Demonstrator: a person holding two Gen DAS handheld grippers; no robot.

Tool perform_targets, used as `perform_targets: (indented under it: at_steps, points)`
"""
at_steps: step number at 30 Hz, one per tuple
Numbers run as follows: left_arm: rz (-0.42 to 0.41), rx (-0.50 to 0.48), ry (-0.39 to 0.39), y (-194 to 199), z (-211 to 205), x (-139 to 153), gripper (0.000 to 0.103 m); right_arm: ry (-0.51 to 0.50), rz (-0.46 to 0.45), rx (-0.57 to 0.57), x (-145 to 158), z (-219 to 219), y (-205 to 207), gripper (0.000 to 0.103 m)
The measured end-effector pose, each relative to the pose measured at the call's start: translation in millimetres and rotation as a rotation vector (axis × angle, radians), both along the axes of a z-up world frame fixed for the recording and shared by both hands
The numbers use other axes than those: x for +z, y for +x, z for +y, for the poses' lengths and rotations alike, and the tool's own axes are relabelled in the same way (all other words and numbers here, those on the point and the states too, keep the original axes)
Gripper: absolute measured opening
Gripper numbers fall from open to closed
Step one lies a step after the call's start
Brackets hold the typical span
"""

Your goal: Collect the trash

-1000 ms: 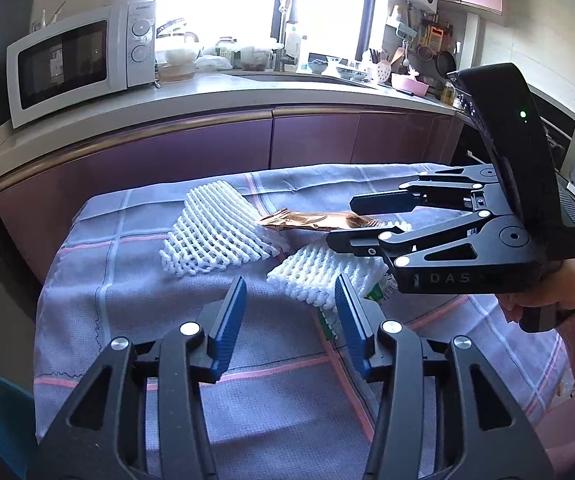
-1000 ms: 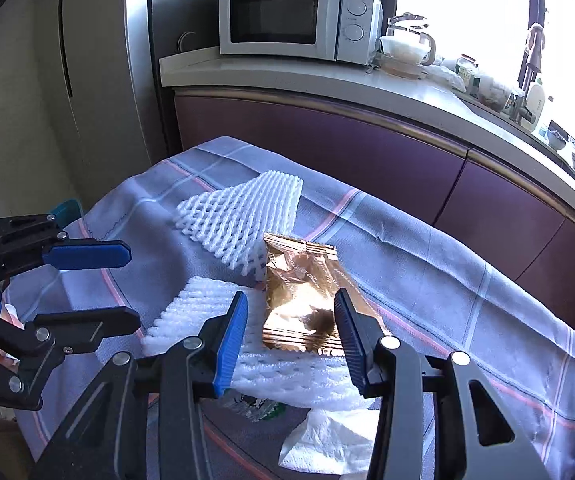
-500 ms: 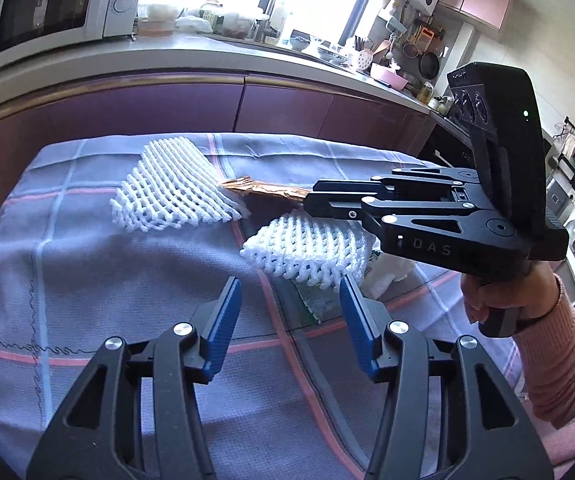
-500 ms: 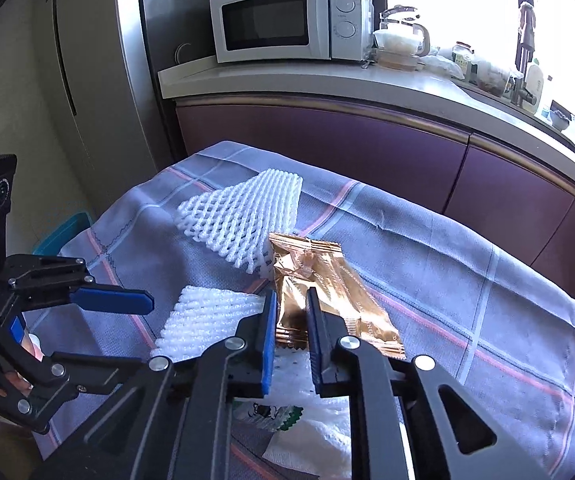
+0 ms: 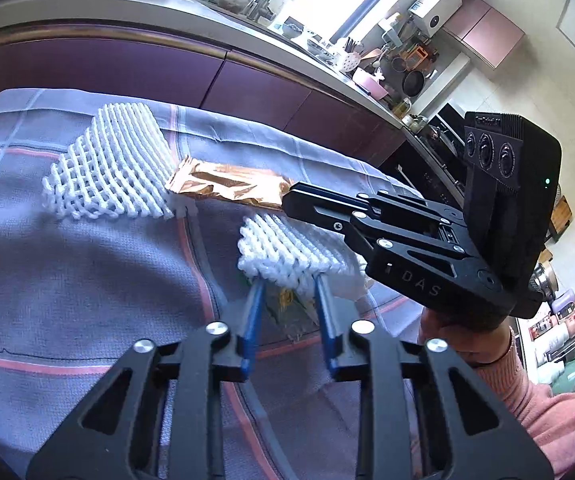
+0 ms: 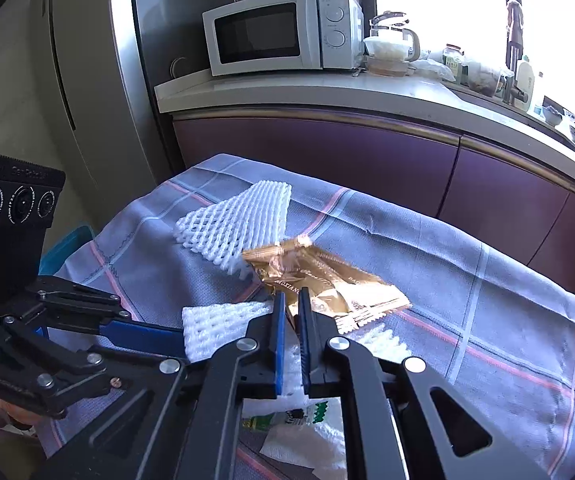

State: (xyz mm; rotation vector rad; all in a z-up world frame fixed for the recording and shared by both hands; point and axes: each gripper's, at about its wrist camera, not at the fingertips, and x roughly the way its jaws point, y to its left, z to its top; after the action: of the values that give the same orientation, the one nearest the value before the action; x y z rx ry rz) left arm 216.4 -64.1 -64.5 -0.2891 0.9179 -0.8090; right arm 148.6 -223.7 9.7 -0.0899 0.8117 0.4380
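Both grippers closed in since a second ago: right gripper (image 6: pixel 291 308) has clamped the near edge of the gold wrapper (image 6: pixel 327 280), and the left gripper (image 5: pixel 287 286) has dropped onto the small foam net (image 5: pixel 283 252), its jaws just closing to narrow. Net's near edge sits between the blue fingers (image 5: pixel 253 312); whether they pinch it yet, I cannot tell.

Key geometry: wrapper's long axis runs away from the right fingers toward the big foam net (image 6: pixel 239 220), which overlaps its far end. So I'd lift up and back, or the big net gets dragged.

Small net lies just beside and partly under the right gripper; arms are crowded. Tissue (image 6: pixel 307 444) and a green packet (image 6: pixel 263 420) remain on the cloth (image 6: pixel 487 280) beneath.
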Motion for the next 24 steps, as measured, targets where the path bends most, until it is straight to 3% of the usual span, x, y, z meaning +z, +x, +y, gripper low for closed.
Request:
perform_targets:
  at_steps: [2, 15, 24]
  points:
    - [-0.006, -0.005, -0.010, -0.9, -2.4, 0.2, 0.005, 0.005, 0.001, -0.002, -0.4, -1.7, -0.3, 0.004]
    - [-0.115, -0.011, -0.020, -38.0, 3.7, 25.9, 0.005, 0.114, -0.012, -0.050, 12.4, -28.1, -13.9, 0.004]
    - [-0.160, 0.008, -0.075, -75.7, 48.6, 44.0, 0.005, 0.129, 0.003, -0.022, 11.8, -26.4, -27.2, 0.010]
